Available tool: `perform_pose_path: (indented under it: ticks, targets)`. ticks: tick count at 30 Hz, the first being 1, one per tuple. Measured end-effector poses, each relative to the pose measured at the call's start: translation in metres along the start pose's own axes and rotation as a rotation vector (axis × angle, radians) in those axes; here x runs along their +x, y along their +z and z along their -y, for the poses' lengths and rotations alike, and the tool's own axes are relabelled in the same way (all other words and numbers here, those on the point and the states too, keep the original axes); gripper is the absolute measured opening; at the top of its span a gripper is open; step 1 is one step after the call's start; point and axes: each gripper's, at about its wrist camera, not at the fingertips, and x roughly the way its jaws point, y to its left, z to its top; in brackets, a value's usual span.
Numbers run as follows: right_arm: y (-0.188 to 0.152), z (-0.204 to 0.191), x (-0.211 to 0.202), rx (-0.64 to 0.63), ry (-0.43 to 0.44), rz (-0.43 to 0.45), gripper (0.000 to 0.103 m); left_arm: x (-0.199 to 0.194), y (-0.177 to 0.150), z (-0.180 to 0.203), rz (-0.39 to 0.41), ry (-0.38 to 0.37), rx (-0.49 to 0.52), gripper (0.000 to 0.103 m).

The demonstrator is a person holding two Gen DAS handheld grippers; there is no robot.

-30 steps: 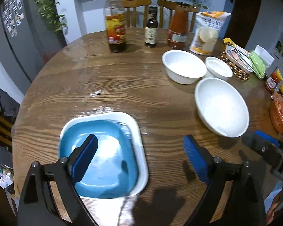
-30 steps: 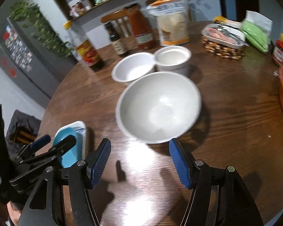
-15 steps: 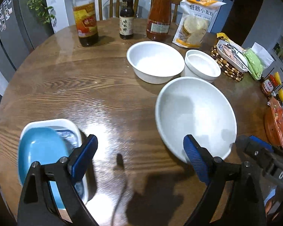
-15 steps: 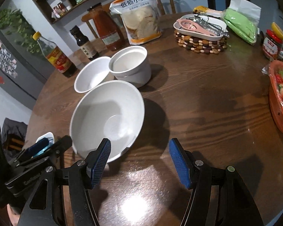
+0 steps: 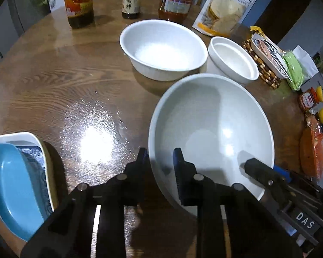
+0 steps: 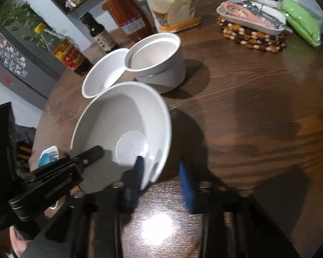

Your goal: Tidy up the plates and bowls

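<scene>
- Two grippers straddle the rim of the large white bowl (image 5: pixel 211 129), one on each near flank, and both have just been closing with that rim between their jaws.
- Left gripper (image 5: pixel 160 167): one pad sits outside the bowl's near-left wall and the other inside; a sliver of gap shows, so whether it presses firmly yet I cannot tell, though it reads as clamped on the rim.
- Right gripper (image 6: pixel 161 172): its inner pad lies inside the bowl's near-right rim and its outer pad stands clear of the wall, so the bite looks unfinished.
- Large white bowl rests on the wooden table (image 5: pixel 53 81), just nearer than the medium white bowl (image 5: pixel 163 49) and the small white bowl (image 5: pixel 232 62), which touch each other.
- Left of the large bowl, well apart, sits the blue plate (image 5: pixel 10 185) in a white dish (image 5: pixel 44 150).
- Judgement: a lift needs both rim grips balanced; nesting targets lie straight beyond the bowl's far rim.
</scene>
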Motion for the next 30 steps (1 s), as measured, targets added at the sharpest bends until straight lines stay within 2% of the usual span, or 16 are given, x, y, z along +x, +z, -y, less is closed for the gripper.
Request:
perform_pose_path:
  ticks: [2, 11, 16, 17, 18, 20, 23, 26, 30]
  targets:
    - [-0.001, -0.005, 0.0, -0.018, 0.002, -0.006, 0.019, -0.003, -0.003, 0.002, 0.005, -0.003, 0.003, 0.015]
    - [-0.017, -0.05, -0.005, -0.093, 0.079, -0.051, 0.02, -0.047, -0.03, -0.029, 0.062, 0.068, -0.007, 0.015]
    - [-0.031, -0.072, 0.014, -0.117, 0.1, -0.095, 0.021, -0.044, -0.037, -0.058, 0.042, 0.11, -0.057, 0.018]
    - [-0.031, -0.073, 0.017, -0.116, 0.084, -0.097, 0.022, -0.039, -0.038, -0.061, 0.027, 0.103, -0.058, 0.026]
    - [-0.03, -0.073, 0.018, -0.117, 0.06, -0.095, 0.022, -0.035, -0.039, -0.063, 0.012, 0.103, -0.055, 0.042]
    - [-0.03, -0.07, 0.013, -0.111, 0.027, -0.076, 0.031, -0.032, -0.043, -0.066, -0.006, 0.075, -0.06, 0.049]
    - [-0.029, -0.06, -0.004, -0.082, 0.041, -0.033, 0.046, -0.044, -0.048, -0.067, 0.031, 0.062, -0.055, 0.054]
    - [-0.028, -0.05, -0.021, -0.051, 0.034, 0.01, 0.047, -0.057, -0.046, -0.069, 0.066, 0.059, -0.057, 0.06]
    - [-0.027, -0.039, -0.037, -0.01, 0.033, 0.033, 0.047, -0.076, -0.037, -0.072, 0.112, 0.039, -0.064, 0.06]
